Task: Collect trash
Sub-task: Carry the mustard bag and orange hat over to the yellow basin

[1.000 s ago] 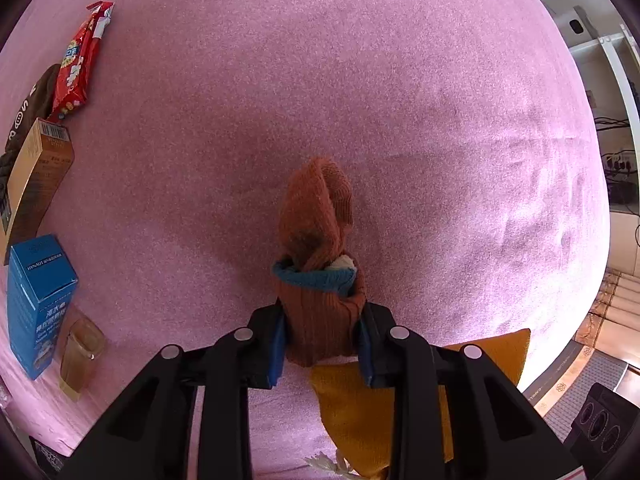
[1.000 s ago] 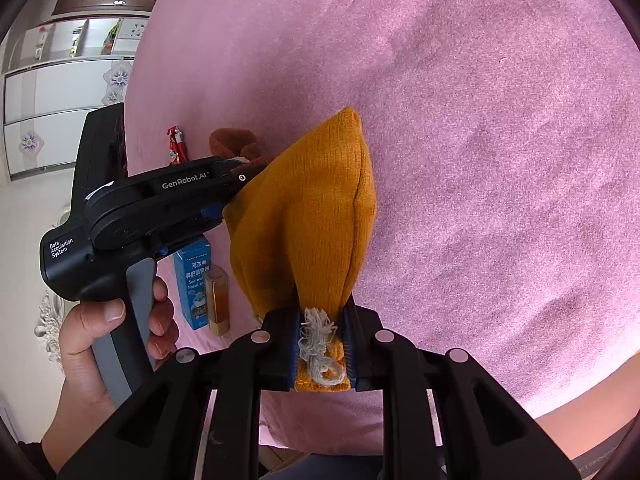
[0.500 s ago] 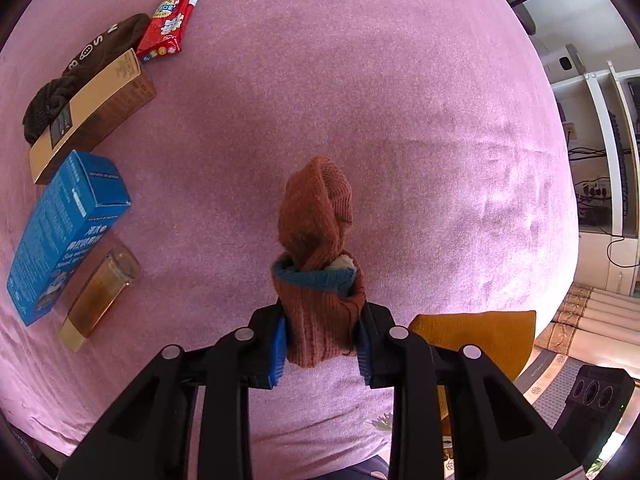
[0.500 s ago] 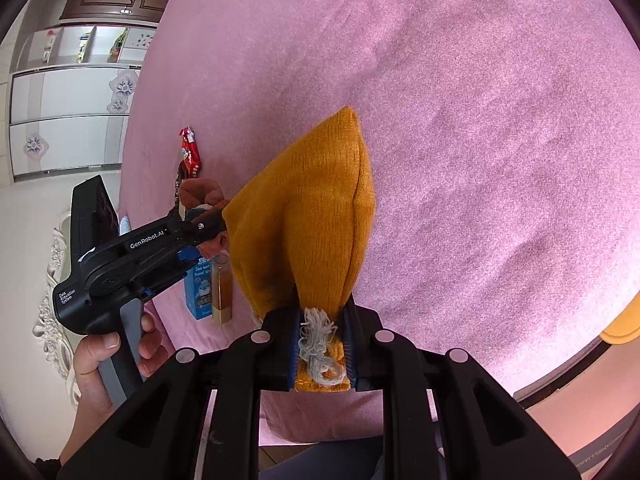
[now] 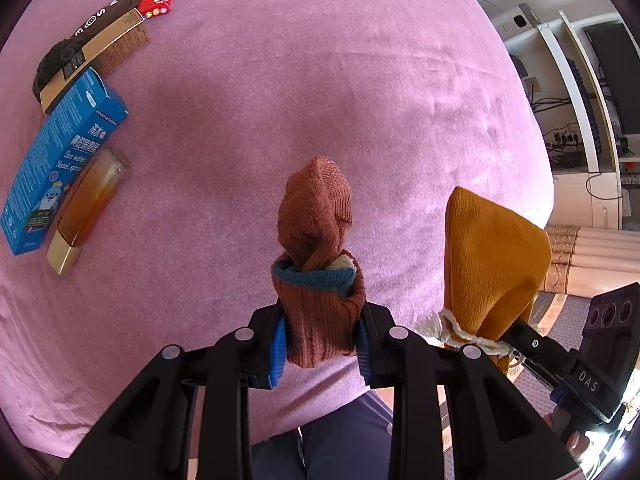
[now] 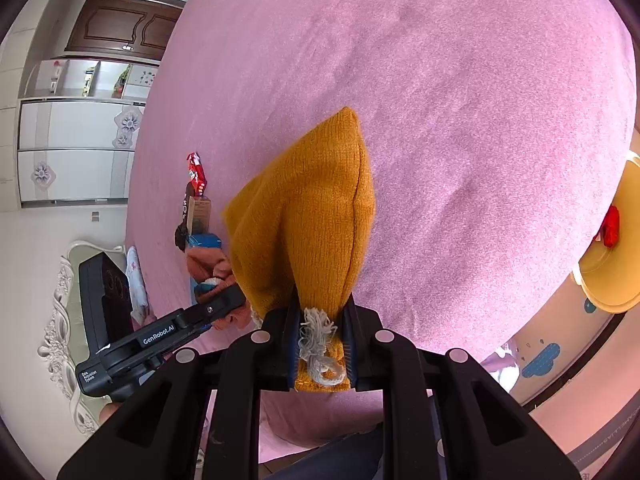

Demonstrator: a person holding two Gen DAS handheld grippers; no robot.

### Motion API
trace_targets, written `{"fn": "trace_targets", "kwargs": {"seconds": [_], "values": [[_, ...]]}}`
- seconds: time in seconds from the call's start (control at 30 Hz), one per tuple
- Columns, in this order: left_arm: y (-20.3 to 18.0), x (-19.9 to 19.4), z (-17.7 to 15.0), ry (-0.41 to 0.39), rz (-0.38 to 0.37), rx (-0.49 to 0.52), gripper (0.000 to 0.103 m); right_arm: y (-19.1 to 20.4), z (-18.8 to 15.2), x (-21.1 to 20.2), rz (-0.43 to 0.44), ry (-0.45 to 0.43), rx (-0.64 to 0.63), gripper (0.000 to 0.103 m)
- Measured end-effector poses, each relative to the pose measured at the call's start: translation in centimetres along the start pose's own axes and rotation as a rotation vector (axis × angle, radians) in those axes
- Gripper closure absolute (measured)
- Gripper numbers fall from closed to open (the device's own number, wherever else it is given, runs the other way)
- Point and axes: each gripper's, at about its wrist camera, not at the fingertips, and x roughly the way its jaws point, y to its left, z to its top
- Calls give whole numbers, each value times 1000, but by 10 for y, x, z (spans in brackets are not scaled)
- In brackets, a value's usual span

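Mustard pouch (image 5: 492, 264) now beside rust sock (image 5: 316, 264)

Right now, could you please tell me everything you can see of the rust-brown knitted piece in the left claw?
The rust-brown knitted piece looks like a soft ribbed wool item rolled into a bundle, with a teal band and a bit of cream showing where it folds over. The left claw is shut on its lower end, blue pads pressing both sides. It stands up from the claw, its rounded tip pointing away, held clear above the pink cloth. Nothing else touches it; the mustard knitted piece hangs apart to its right.
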Motion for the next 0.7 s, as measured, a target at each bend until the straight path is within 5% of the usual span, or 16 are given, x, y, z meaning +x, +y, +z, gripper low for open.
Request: {"fn": "trace_targets", "kwargs": {"seconds": [0.23,0.5,0.7], "values": [[-46,6,-27,37,-13,108,75,-39,6,-37,9,-70,66,86],[-155,36,-16,86,-50,221,75,-102,11,-106,-5,-141,136,86],[-230,62,-45,134,-65,318,75,-160,8,-147,-22,-187,214,86]]}}
